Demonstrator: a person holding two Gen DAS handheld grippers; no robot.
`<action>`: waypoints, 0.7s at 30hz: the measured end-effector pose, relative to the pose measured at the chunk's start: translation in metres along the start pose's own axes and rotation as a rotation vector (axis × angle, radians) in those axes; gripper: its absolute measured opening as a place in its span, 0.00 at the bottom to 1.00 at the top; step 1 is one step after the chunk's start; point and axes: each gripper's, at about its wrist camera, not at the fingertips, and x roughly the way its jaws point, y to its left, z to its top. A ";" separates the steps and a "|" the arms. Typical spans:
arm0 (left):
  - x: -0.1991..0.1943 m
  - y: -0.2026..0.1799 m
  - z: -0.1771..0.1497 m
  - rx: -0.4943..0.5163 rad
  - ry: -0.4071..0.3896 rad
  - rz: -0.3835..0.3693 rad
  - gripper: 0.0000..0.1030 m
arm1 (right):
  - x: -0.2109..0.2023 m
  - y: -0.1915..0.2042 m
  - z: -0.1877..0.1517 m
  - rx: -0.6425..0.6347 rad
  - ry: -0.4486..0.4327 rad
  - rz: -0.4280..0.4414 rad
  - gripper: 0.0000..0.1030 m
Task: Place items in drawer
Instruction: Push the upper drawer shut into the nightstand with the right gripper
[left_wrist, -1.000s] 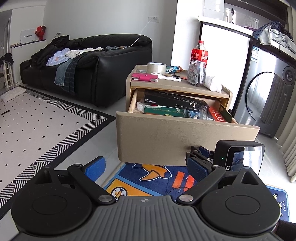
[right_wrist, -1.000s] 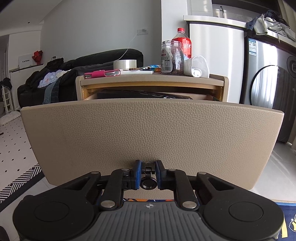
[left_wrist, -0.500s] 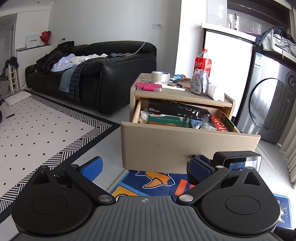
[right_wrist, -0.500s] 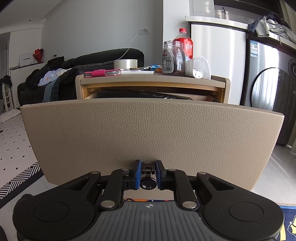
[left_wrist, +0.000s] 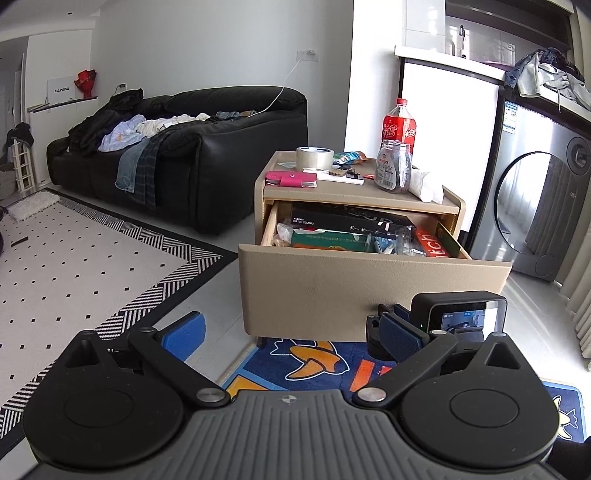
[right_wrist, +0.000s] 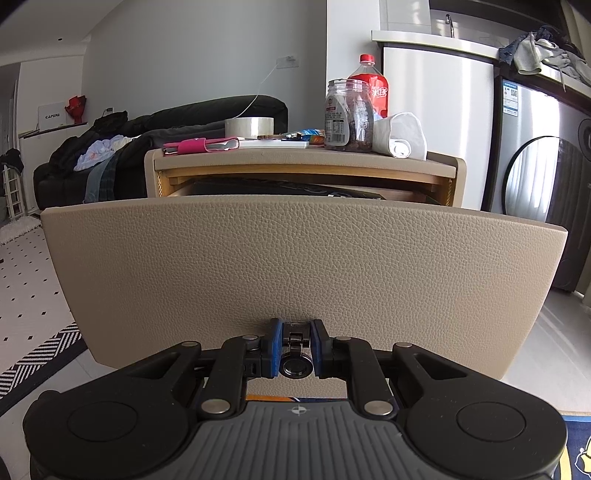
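Note:
The beige drawer (left_wrist: 369, 291) of a small bedside cabinet (left_wrist: 362, 192) stands pulled out, packed with a black box, a green box and an orange box. My right gripper (right_wrist: 295, 343) is shut on the drawer's small metal handle (right_wrist: 295, 338) at the bottom of the drawer front (right_wrist: 295, 258). It also appears in the left wrist view as the right gripper (left_wrist: 388, 325), below the front panel. My left gripper (left_wrist: 291, 328) is open and holds nothing, set back from the drawer. On the cabinet top lie a tape roll (left_wrist: 314, 156), a pink case (left_wrist: 291, 180), a jar (left_wrist: 393, 166), a cola bottle (left_wrist: 399, 125) and a rolled white cloth (left_wrist: 428, 186).
A black sofa (left_wrist: 184, 147) heaped with clothes stands behind the cabinet on the left. A washing machine (left_wrist: 535, 192) is at the right. A black-and-white rug (left_wrist: 74, 258) covers the floor at left, and a blue cartoon mat (left_wrist: 314, 362) lies under the drawer.
My left gripper has drawn back and risen, so the cabinet looks smaller and farther. The right gripper stays shut on the handle and the drawer has barely moved.

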 end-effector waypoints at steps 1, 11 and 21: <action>0.000 0.000 0.000 -0.002 0.002 -0.001 1.00 | 0.001 0.000 0.001 0.004 0.001 -0.001 0.18; 0.001 0.001 0.005 -0.008 0.003 -0.014 1.00 | 0.021 -0.005 0.014 0.018 0.012 0.009 0.18; 0.006 0.006 0.007 -0.030 0.011 -0.006 1.00 | 0.043 -0.008 0.026 0.026 0.022 0.010 0.18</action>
